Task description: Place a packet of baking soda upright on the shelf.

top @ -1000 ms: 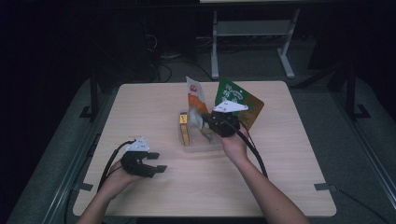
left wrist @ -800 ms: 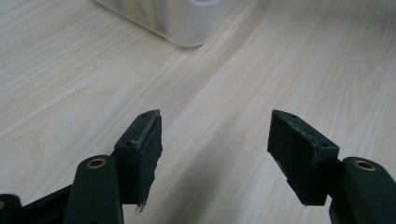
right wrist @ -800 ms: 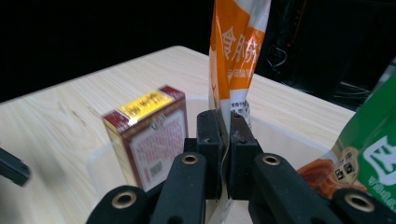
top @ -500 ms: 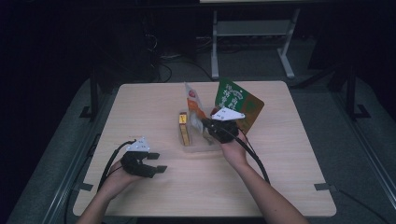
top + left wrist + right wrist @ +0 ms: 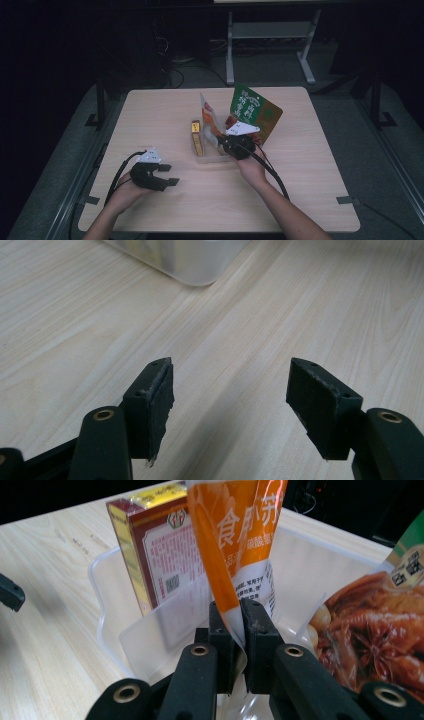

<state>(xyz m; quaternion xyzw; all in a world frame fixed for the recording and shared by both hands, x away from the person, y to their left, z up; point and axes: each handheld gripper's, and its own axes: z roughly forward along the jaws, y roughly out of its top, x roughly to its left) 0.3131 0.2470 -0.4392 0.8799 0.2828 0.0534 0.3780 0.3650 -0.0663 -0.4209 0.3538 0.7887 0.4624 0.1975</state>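
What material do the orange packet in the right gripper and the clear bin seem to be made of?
Orange packet: probably thin glossy plastic film; it shines and creases where the right gripper pinches it.
Clear bin: likely translucent, slightly frosted plastic; the red box shows through its wall.

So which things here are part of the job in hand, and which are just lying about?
In the job:
- orange packet, pinched in the right claw
- clear plastic bin it hangs over

Lying about:
- red-and-yellow box, standing in the bin
- green packet
- left claw, open and empty above the table
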